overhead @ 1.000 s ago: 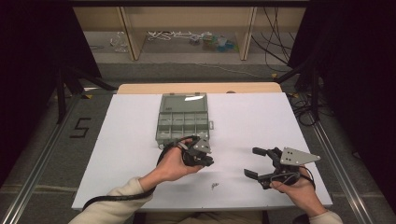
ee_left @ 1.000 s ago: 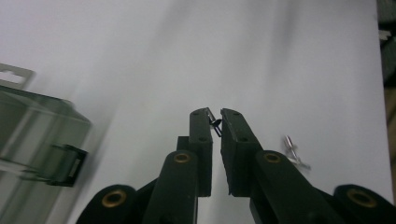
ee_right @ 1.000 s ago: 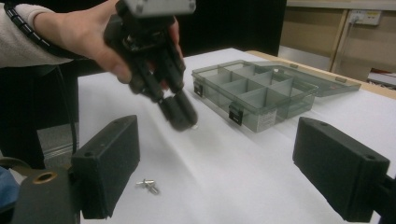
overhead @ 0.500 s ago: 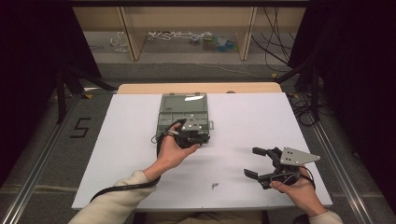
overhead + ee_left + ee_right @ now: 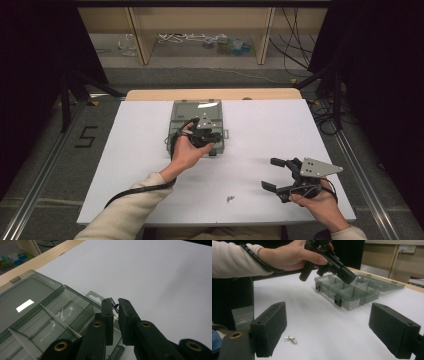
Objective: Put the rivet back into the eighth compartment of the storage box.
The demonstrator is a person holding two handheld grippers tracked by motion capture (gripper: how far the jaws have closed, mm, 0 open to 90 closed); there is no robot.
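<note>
Over the near right corner of the open compartment box [image 5: 196, 116], at the worktop's far middle, the left gripper [image 5: 115, 305] pinches a small dark part [image 5: 115, 306], apparently for dropping; next, centre and release, while the right gripper [image 5: 274, 174] rests open beside 1 loose screw [image 5: 291, 339].

A compartment box [image 5: 197, 125] sits at the middle of the table [image 5: 135, 150], toward its far edge, lid laid back behind it. The left gripper [image 5: 210, 136] hangs above the box's near right corner, a small part [image 5: 115, 305] between its jaws. Well to the right, near the front edge, sits the right gripper [image 5: 272, 173]. A small screw [image 5: 230, 199] lies just left of it.
</note>
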